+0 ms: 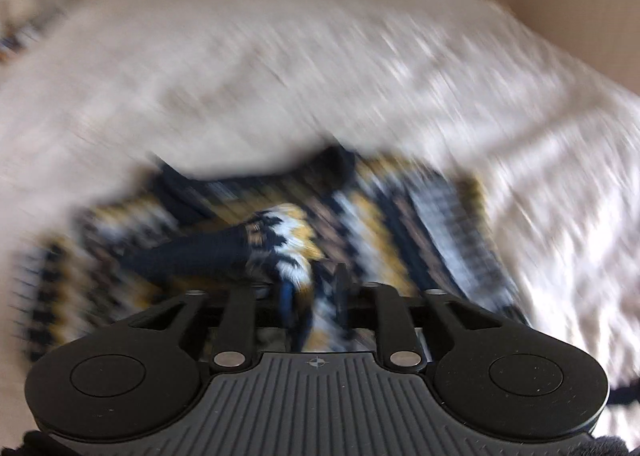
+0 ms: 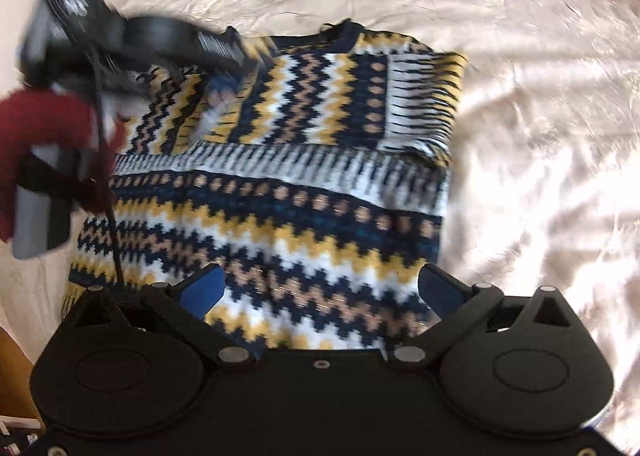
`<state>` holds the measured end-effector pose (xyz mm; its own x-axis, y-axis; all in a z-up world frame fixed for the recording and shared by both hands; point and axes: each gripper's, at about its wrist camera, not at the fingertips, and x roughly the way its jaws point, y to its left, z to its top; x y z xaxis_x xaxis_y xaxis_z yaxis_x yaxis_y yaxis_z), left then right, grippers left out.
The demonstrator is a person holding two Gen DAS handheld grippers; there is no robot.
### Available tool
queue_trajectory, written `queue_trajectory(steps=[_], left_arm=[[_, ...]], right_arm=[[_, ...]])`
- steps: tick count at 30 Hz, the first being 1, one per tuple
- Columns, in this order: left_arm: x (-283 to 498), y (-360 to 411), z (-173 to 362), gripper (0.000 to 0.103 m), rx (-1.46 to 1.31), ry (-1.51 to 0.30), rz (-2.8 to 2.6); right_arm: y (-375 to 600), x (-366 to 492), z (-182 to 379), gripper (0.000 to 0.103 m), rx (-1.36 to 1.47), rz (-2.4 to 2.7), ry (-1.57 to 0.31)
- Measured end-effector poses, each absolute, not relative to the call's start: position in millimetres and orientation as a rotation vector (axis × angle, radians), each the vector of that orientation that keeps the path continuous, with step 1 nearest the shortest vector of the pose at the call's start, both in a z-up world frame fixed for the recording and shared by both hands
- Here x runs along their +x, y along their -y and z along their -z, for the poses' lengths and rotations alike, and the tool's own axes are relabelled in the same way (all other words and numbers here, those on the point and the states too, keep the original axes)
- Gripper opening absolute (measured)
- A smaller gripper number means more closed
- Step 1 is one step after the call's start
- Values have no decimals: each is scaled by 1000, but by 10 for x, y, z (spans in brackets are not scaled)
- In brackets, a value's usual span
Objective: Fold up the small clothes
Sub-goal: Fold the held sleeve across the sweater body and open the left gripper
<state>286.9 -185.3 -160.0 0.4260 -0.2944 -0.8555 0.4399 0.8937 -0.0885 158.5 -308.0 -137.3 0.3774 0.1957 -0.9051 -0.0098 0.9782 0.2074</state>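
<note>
The right tool (image 2: 320,288) hangs with its jaws wide and nothing between them, just above the lower part of the patterned sweater (image 2: 280,192) spread on the bed (image 2: 540,136). The left tool (image 1: 304,288) stands narrow, a fold of sweater sleeve (image 1: 280,240) between its fingers; blur hides whether they press it

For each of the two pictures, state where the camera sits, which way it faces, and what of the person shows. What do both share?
Left wrist: on the left gripper, facing steeply down, blurred, at a sleeve between its fingers.
Right wrist: on the right gripper, jaws open, facing down; a red-sleeved arm carries the left gripper.
Shared: the patterned sweater on the cream bedspread.
</note>
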Motion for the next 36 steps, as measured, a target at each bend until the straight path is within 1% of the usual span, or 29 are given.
queue_trajectory(steps=[1,2,4,6,8,10,15,20,25,26,27,28,29,34,35,36], left_arm=[[2884,1878,1706,54,141,-1093,496],[2866,1896,1768,68,133,-1110,515],[2790,1919,1793,69,159,-1082,523],[2709,1903,1743,74,150,-1055,541],[2647,1885,1633,87,135,-1018,567],[2604,1933,1518,90,151,-963,570],[2510,1627,1294,91,112,-902,513],[2572,1153,1347,91,143,-963,380],[2627,665,1589,91,136,-1062,275],[2634,587,1637,91,134,-1077,263],[2642,517,1688,91,131,-1091,253],[2653,452,1739,91,127,-1104,245],[2663,386,1786,91,122,-1119,239],[2701,177,2093,92,72,-1219,238],[2706,159,2132,94,65,-1223,238],[2705,136,2162,94,55,-1222,242]], right_arm=[[3120,1580,1378,102,183,-132,-1180],[3141,1575,1385,102,185,-131,-1182],[3174,1560,1396,102,186,-128,-1185],[3188,1569,1399,102,192,-124,-1185],[3187,1592,1404,102,194,-123,-1186],[3169,1628,1406,102,187,-119,-1183],[3088,1767,1352,102,176,-106,-1156],[2821,2062,1247,102,119,-139,-1106],[2339,2411,1210,101,-36,-183,-1046],[2247,2471,1205,99,-67,-183,-1030],[2166,2522,1205,91,-97,-185,-1013],[2069,2585,1215,79,-135,-193,-1003],[1987,2639,1238,76,-167,-205,-1002],[1589,2866,1450,71,-338,-269,-1023],[1524,2893,1499,69,-377,-277,-1027],[1458,2925,1565,62,-427,-282,-1031]])
